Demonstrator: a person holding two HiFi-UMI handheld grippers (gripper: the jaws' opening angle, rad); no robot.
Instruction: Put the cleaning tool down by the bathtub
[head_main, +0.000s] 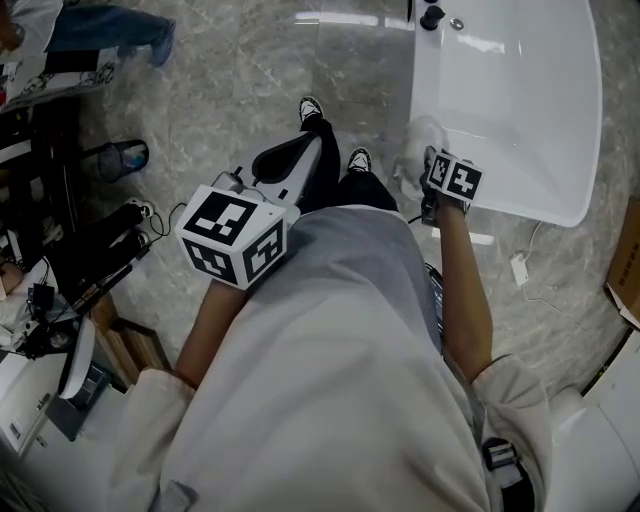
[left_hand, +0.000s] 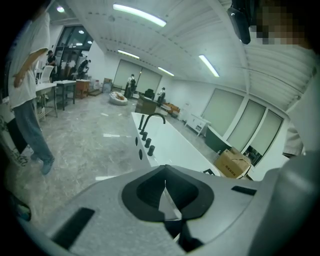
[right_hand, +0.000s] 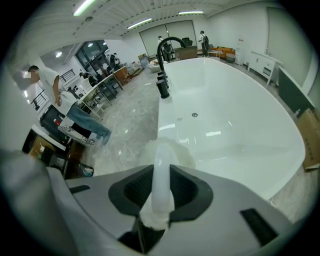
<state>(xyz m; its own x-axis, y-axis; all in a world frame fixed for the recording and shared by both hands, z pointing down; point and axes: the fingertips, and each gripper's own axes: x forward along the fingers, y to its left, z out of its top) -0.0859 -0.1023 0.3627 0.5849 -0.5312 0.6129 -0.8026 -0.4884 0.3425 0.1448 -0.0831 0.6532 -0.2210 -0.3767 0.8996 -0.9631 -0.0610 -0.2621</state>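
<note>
white bathtub (right_hand: 235, 115) fills the space ahead of the right jaws and runs away from them, its dark faucet (right_hand: 167, 55) far beyond the tips on the left rim. grey marbled floor (head_main: 250, 80) lies below and to the left of both pairs of jaws. the right gripper (right_hand: 160, 197) is grasping the cleaning tool (right_hand: 161, 170): its pale, smooth handle stands upright between the dark pads, and its fluffy white head sits just past the jaw tips, at the tub's near rim where rim meets floor. whether the head touches the tub cannot be told. the left gripper (left_hand: 166, 200) is held well apart from the tool, its jaws clenched together with nothing between them, the tub's long rim stretching ahead of the tips.
</note>
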